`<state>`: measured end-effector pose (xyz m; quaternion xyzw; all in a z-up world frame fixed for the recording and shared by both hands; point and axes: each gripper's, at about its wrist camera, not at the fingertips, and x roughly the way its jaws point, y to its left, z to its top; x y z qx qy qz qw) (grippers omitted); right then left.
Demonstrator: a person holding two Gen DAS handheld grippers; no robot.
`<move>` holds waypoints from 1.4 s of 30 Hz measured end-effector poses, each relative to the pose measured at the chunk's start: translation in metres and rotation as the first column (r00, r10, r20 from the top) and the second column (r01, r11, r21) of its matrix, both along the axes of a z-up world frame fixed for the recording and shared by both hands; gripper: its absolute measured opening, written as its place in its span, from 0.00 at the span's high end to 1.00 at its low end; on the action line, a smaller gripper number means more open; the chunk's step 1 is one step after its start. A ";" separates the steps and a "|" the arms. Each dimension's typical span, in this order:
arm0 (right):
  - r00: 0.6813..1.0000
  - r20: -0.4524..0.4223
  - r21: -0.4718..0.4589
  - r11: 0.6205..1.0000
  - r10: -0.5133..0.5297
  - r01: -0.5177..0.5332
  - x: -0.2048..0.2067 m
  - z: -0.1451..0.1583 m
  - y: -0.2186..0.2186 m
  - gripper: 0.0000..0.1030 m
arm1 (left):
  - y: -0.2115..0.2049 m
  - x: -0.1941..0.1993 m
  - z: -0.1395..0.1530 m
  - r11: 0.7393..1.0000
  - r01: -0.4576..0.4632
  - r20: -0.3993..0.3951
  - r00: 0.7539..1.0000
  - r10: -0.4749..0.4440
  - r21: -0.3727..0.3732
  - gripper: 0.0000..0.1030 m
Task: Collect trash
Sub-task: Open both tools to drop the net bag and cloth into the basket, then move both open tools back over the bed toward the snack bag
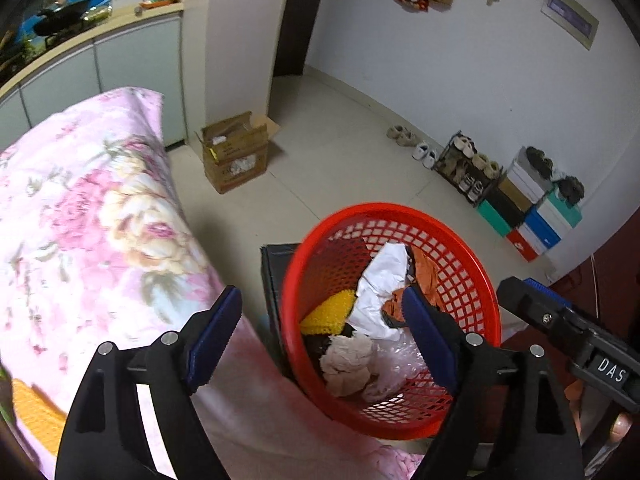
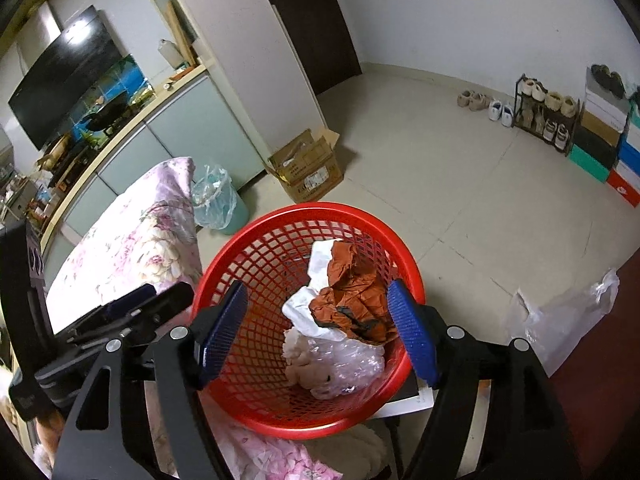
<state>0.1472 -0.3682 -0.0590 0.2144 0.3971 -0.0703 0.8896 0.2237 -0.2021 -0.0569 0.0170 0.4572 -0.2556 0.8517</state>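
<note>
Crumpled trash, white paper (image 2: 316, 264), an orange-brown wrapper (image 2: 352, 292) and clear plastic (image 2: 344, 360), lies in the red mesh plastic basket (image 2: 256, 240) beside the floral bed (image 1: 80, 200), both tongs, left (image 1: 324, 332) and right (image 2: 320, 328), gaping empty above, apparently after dropping scraps.

Red basket (image 2: 224, 256) open-topped, trash (image 2: 352, 300) heaped inside, bedding (image 2: 132, 240) alongside

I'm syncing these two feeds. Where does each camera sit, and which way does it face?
Left wrist: sits behind the left gripper, looking down into the red basket beside the floral bedding; the right gripper shows at right.
Right wrist: sits behind the right gripper, over the same basket; the left gripper shows at left.
Shared: basket, cardboard box, shoe rack.
</note>
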 end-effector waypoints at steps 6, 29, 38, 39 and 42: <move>0.998 0.052 -0.065 0.998 0.019 -0.015 -0.010 0.015 0.015 0.32 | 0.026 -0.011 0.017 0.999 -0.053 0.053 0.997 0.053 0.000 0.22; 0.971 0.125 -0.162 0.970 0.203 -0.182 -0.010 0.034 0.105 0.25 | 0.129 -0.048 0.038 0.974 -0.227 0.100 0.969 0.225 0.009 0.21; 0.947 0.114 -0.153 0.947 0.301 -0.283 -0.003 0.030 0.151 0.25 | 0.200 -0.060 0.049 0.940 -0.339 0.090 0.936 0.340 -0.021 0.21; 0.944 0.115 -0.151 0.945 0.309 -0.290 -0.002 0.030 0.154 0.25 | 0.211 -0.061 0.052 0.934 -0.357 0.087 0.930 0.358 -0.031 0.21; 0.940 0.113 -0.146 0.942 0.321 -0.304 0.001 0.030 0.160 0.25 | 0.244 -0.064 0.057 0.910 -0.411 0.075 0.907 0.414 -0.058 0.21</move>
